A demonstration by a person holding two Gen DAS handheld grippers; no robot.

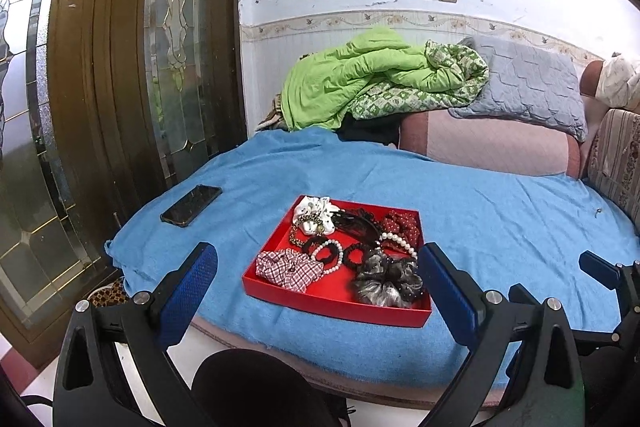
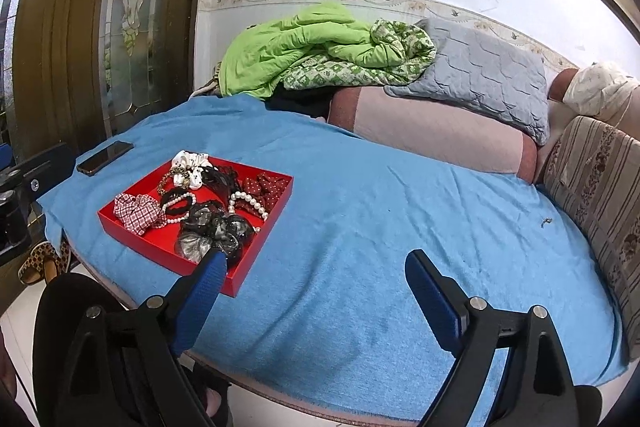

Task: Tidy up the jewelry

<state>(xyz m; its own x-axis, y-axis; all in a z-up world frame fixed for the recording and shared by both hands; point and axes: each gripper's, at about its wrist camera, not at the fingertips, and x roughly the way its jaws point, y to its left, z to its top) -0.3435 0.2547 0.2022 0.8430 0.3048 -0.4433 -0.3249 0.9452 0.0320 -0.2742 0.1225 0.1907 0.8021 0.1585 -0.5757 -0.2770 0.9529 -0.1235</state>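
A red tray lies on the blue cloth and holds a jumble: a red-and-white checked scrunchie, a grey-black sheer scrunchie, a pearl bracelet, a red dotted scrunchie and a white scrunchie. My left gripper hovers open in front of the tray, nothing between its blue pads. My right gripper stands open over bare cloth just right of the tray. Its left fingertip overlaps the tray's near corner by the grey scrunchie.
A black phone lies on the cloth left of the tray. A green quilt and grey pillow are piled at the back. A wooden glass door stands left. A patterned cushion borders the right, a small metal piece near it.
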